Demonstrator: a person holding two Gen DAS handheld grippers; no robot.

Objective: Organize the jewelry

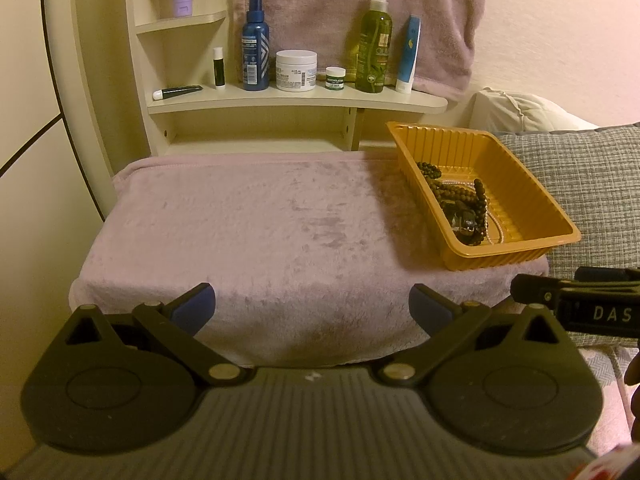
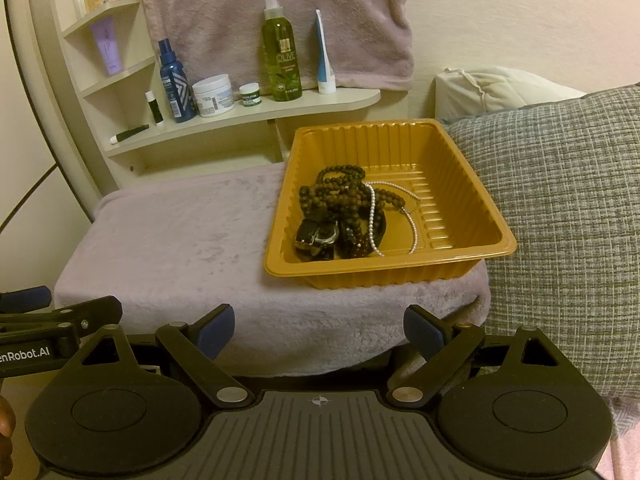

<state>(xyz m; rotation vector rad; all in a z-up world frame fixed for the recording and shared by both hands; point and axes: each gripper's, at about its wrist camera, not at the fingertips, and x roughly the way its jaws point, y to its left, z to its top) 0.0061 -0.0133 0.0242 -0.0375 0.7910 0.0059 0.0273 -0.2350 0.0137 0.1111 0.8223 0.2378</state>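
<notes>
The left gripper (image 1: 312,308) has its fingers (image 1: 196,306) spread wide with nothing between them, and it hangs before the near edge of a worktop covered by a pink fleece blanket (image 1: 256,216). The right gripper (image 2: 319,330) is also released, with its blue-padded fingers (image 2: 214,330) far apart and holding nothing. An orange plastic tray (image 2: 472,184) stands on the right part of the blanket, touching a grey woven cushion (image 2: 568,216) on its right side. Inside the tray lies the jewelry in one tangled heap: a dark beaded necklace (image 2: 340,196), a thin pearl strand (image 2: 374,216) laid across it, and a wristwatch (image 2: 318,236) at the near side. How many bead strings are in the heap cannot be told, because they cross and cover each other. In the left wrist view the near wall of the tray (image 1: 500,258) hides part of the heap, and only the front of the right gripper is seen at the right edge of this view, cut off by the frame. Behind the worktop a shelf (image 2: 348,98) carries a blue bottle (image 2: 174,84), a white jar (image 2: 214,94), a small green-label jar (image 2: 250,94), an olive spray bottle (image 2: 276,52) and a blue-white tube (image 2: 323,60); most of their labels are too small to read. A pink towel (image 2: 276,8) hangs behind them, its top cut off.
</notes>
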